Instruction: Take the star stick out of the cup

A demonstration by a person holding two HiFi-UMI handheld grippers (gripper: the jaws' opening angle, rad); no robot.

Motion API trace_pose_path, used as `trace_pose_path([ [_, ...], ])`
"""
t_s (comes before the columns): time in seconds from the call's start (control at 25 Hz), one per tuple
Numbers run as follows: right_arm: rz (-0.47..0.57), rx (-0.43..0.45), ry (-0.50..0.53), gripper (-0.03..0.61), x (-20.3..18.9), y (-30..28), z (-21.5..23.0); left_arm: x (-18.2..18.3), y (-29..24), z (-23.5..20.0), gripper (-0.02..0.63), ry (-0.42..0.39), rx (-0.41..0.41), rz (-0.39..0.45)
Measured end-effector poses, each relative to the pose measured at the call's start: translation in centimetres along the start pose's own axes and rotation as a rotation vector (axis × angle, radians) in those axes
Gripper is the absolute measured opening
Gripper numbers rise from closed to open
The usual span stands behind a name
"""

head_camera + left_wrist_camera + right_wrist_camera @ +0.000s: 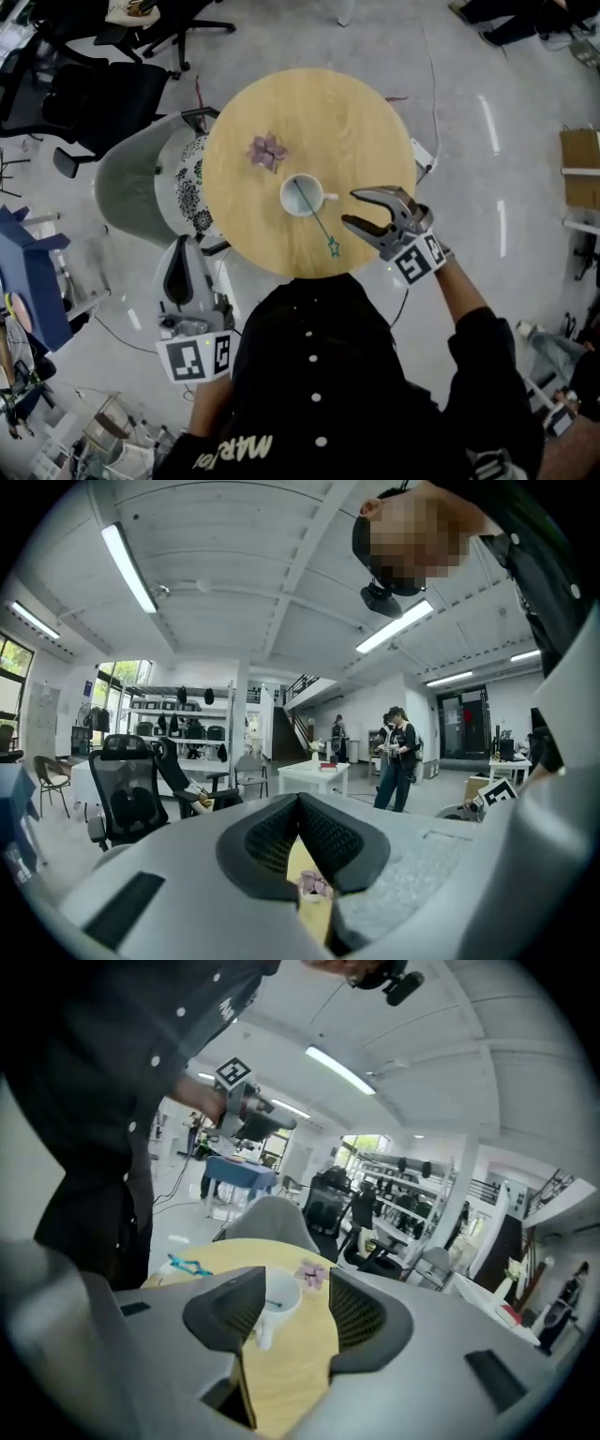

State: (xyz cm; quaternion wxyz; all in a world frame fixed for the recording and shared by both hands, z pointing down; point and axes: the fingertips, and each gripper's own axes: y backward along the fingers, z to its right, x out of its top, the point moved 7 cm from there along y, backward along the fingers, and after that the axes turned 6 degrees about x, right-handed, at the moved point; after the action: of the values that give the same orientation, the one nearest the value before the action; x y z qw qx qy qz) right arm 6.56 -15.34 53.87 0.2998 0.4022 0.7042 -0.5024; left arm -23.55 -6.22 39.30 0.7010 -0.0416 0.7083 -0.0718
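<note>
A white cup [302, 195] stands near the middle of the round wooden table [356, 122], its handle to the right. The teal star stick [319, 223] leans out of the cup toward the table's near edge, its star end [333, 247] low over the wood. My right gripper [350, 208] is open just right of the cup's handle, with nothing between its fingers. In the right gripper view the cup [281, 1296] sits ahead between the open jaws, and the star [187, 1267] lies to the left. My left gripper [184, 246] is shut, below the table's left edge.
A purple paper flower [267, 150] lies on the table behind the cup. A grey-green chair [141, 173] stands against the table's left side, with black office chairs [84, 94] beyond it. A cardboard box [581, 169] sits at the far right.
</note>
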Motion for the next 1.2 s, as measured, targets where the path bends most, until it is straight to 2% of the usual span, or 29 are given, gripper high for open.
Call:
trace_pose_path([
  [0.16,-0.041,0.175,0.137,0.212,-2.8,-2.4,-1.5,-1.7,-0.9,0.1,-0.003,-0.004,0.005,-0.048],
  [0.36,-0.021,0.399,0.368,0.199,-4.6,-5.4,-3.6,-3.8,-1.7,0.2,-0.003,-0.001,0.008,-0.1],
  [0.52,0.022,0.51,0.512,0.183,-6.2,-7.5,-5.4,-6.0,-2.2,0.6,-0.003,0.009,0.015,-0.14],
  [0.84,0.083,0.504,0.631,0.118,-8.0,-10.0,-6.0,-9.3,-3.0,0.9,-0.003,0.028,0.023,-0.184],
  [1.0,0.107,0.489,0.65,0.091,-7.9,-10.5,-6.3,-9.9,-2.9,1.0,-0.003,0.039,0.031,-0.201],
  [1.08,0.125,0.468,0.655,0.038,-7.7,-10.5,-6.2,-10.0,-3.0,1.1,-0.003,0.041,0.031,-0.202],
  [1.2,0.14,0.458,0.662,0.025,-7.3,-10.6,-6.0,-9.9,-3.1,1.3,-0.003,0.045,0.028,-0.201],
])
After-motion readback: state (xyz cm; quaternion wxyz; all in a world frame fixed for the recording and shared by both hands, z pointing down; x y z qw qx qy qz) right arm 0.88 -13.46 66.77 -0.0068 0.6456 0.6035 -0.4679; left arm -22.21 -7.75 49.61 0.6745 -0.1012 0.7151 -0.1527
